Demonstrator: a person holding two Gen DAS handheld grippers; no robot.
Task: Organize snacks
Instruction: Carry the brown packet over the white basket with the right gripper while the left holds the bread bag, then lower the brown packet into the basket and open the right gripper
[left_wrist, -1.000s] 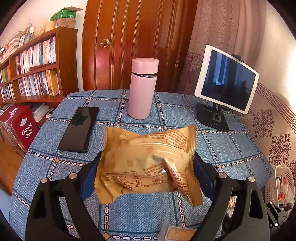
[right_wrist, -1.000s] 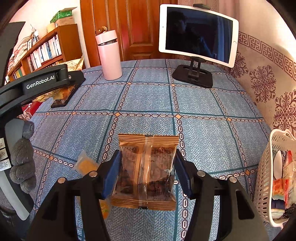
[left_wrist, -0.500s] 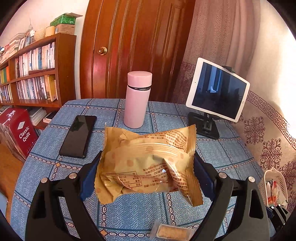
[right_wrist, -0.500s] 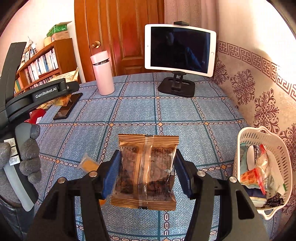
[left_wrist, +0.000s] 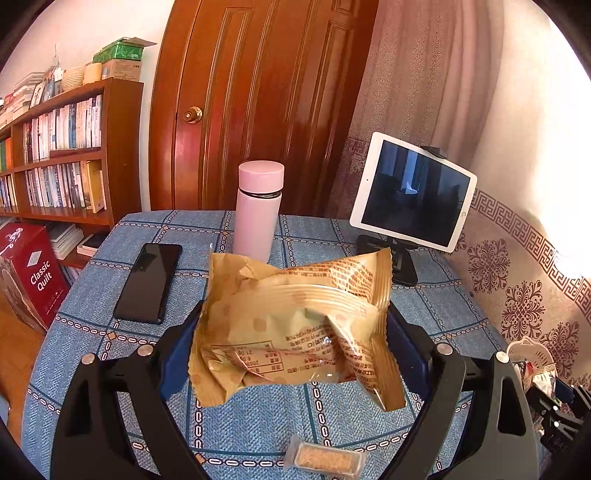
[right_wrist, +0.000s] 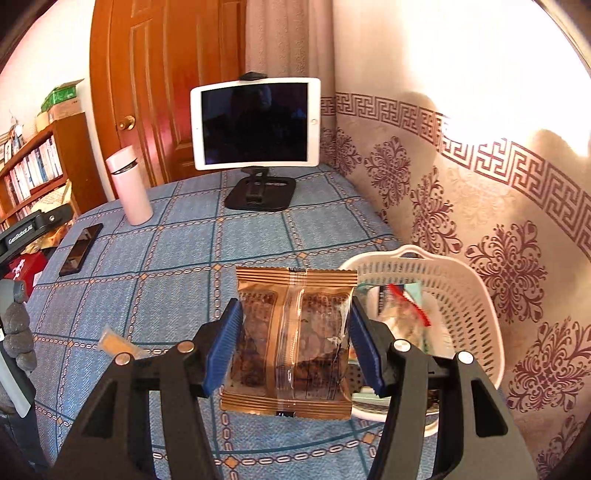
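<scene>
My left gripper (left_wrist: 291, 332) is shut on a crumpled tan snack packet (left_wrist: 295, 328) and holds it above the blue tablecloth. My right gripper (right_wrist: 293, 339) is shut on a brown clear-windowed snack packet (right_wrist: 291, 343), held up beside the left rim of a white plastic basket (right_wrist: 461, 295) that has several snacks in it. The basket's edge also shows at the far right of the left wrist view (left_wrist: 532, 350). A small clear-wrapped biscuit bar (left_wrist: 325, 459) lies on the cloth below the left gripper; it also shows in the right wrist view (right_wrist: 118, 345).
A pink flask (left_wrist: 258, 210), a black phone (left_wrist: 149, 282) and a white tablet on a black stand (left_wrist: 412, 192) stand on the far part of the table. A bookshelf (left_wrist: 66, 155) and a red box (left_wrist: 29, 273) are at the left. A patterned wall (right_wrist: 498, 221) is right of the basket.
Both grippers have risen with their packets. The right one has swung right, so the basket is now just beside its packet. The left one has pulled back from the flask.
</scene>
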